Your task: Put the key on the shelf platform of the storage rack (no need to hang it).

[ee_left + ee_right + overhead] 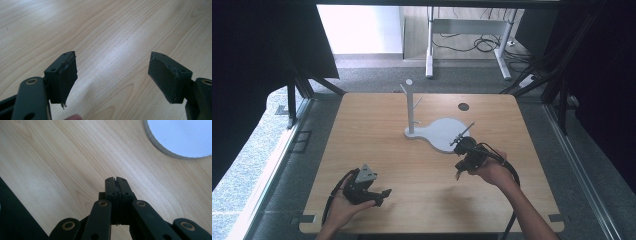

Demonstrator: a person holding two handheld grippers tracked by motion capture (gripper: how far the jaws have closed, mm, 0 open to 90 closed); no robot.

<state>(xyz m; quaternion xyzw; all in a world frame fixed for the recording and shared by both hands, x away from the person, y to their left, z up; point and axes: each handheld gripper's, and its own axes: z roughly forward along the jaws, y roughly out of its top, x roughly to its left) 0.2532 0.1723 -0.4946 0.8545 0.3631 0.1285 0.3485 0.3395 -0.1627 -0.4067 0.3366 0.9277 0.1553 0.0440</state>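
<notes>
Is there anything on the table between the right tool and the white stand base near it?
Nothing visible does. The right tool, its jaws shut and empty, is just short of the round white base, with bare wooden table between them. The left tool is far off, open.

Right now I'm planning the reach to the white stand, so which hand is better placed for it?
Right, probably. The right gripper sits beside the white stand's base, jaws shut. The left gripper, jaws open, is far off near the table's front edge.
</notes>
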